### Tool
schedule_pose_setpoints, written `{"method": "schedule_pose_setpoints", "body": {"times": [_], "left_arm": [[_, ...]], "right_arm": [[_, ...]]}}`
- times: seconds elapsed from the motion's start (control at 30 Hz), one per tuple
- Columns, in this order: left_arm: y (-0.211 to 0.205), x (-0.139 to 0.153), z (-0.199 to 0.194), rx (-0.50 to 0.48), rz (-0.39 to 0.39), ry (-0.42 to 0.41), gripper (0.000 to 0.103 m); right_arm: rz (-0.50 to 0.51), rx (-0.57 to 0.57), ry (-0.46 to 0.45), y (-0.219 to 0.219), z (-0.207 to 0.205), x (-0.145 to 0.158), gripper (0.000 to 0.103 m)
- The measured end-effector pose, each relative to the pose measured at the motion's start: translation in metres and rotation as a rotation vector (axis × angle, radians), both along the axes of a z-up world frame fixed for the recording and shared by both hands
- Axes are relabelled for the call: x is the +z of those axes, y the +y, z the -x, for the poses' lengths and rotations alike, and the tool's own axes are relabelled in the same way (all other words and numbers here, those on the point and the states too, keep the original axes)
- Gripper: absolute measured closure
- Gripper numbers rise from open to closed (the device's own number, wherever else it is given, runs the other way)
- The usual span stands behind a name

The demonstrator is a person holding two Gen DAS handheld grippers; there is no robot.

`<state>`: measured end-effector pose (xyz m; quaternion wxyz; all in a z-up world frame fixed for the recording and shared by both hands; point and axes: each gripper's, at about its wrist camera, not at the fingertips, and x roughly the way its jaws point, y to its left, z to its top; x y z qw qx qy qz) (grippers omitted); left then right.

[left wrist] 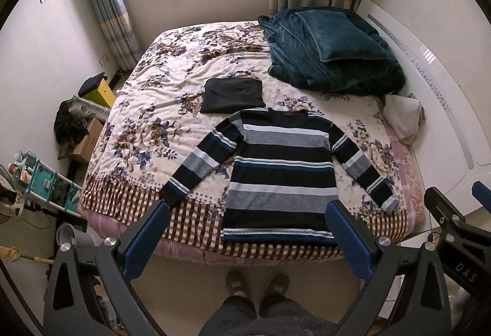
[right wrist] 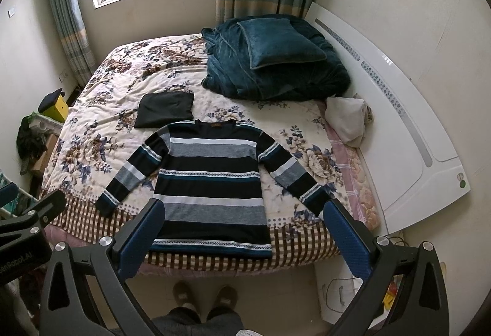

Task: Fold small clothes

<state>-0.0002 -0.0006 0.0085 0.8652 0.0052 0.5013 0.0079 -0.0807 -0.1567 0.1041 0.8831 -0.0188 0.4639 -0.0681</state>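
From the left wrist view, the left tongs (left wrist: 245,239) hang released above the bed (left wrist: 153,109); the striped sweater (left wrist: 276,176) lies flat mid-frame, sleeves spread, unfolded, with a folded dark garment (left wrist: 233,95) just above it. From the right wrist view, the right tongs (right wrist: 242,241) are likewise released. Folding looks not yet begun; next, probably grasp a sleeve.

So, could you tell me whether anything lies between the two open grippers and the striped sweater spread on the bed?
Nothing visible does. The left gripper and right gripper hang open above the bed's near edge, with the navy, grey and white striped knit sweater flat beyond them. The folded black garment lies past its collar.
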Motion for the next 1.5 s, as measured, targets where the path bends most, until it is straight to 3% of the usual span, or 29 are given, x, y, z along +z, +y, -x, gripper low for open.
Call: {"method": "schedule_pose_setpoints", "body": {"times": [1.3, 1.5], "left_arm": [[-0.001, 0.006, 0.001, 0.001, 0.001, -0.003, 0.0], [0.004, 0.0, -0.012, -0.004, -0.01, -0.02, 0.0]], "right_arm": [[-0.003, 0.004, 0.014, -0.005, 0.0, 0.015, 0.0], [-0.018, -0.018, 0.039, 0.01, -0.01, -0.005, 0.0]]}}
